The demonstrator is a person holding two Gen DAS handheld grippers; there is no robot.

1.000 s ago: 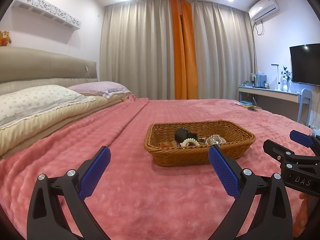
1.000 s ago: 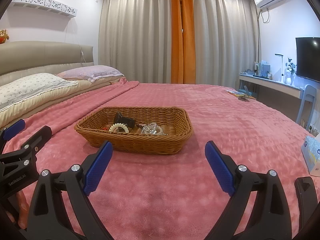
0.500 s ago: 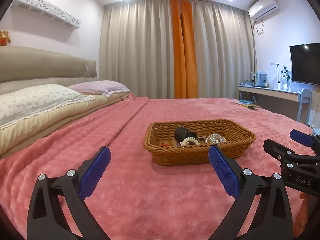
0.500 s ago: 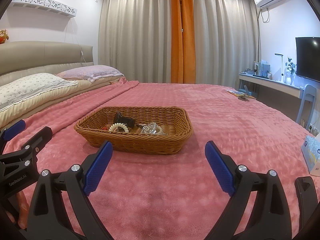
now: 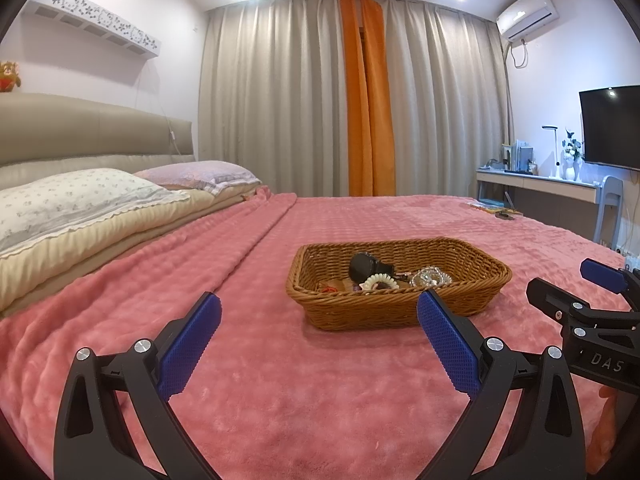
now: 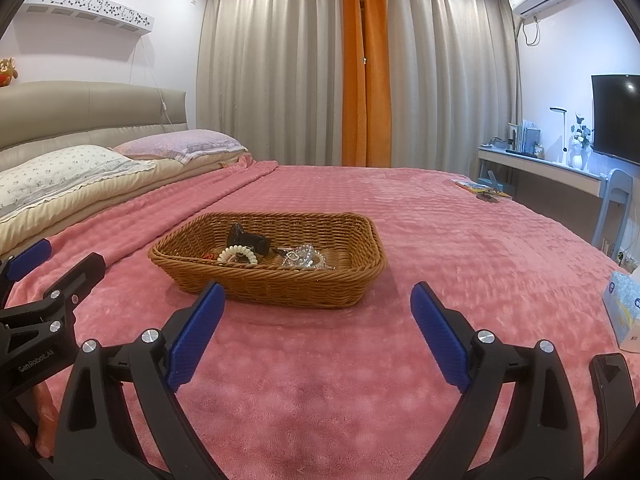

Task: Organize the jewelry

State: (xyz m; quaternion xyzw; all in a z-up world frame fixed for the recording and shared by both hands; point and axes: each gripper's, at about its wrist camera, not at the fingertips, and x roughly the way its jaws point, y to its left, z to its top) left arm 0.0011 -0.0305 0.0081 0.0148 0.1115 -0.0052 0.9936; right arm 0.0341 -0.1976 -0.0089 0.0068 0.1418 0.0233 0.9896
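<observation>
A brown wicker basket (image 5: pixel 472 312) (image 6: pixel 360 280) rests on the pink bedspread ahead of both grippers. Inside lie a black watch-like piece (image 5: pixel 366 266) (image 6: pixel 248 240), a cream coiled band (image 5: pixel 380 281) (image 6: pixel 236 255) and a clear beaded bracelet (image 5: pixel 430 276) (image 6: pixel 302 258). My left gripper (image 5: pixel 319 342) stands open just short of the basket's near wall, nothing between its blue pads. My right gripper (image 6: pixel 318 330) is open too, level with the basket's near right corner. Each gripper shows at the edge of the other's view.
Pink bedspread (image 6: pixel 460 248) stretches all round the basket. Pillows (image 5: pixel 80 200) and the headboard are at the left. A tissue box (image 6: pixel 626 308) sits at the bed's right edge. Small items (image 6: pixel 484 194) lie at the far right corner. A desk (image 6: pixel 540 166) and TV stand beyond.
Both views have barely shifted; the basket sits a touch higher in the left wrist view. Both grippers stay open and hold nothing.
</observation>
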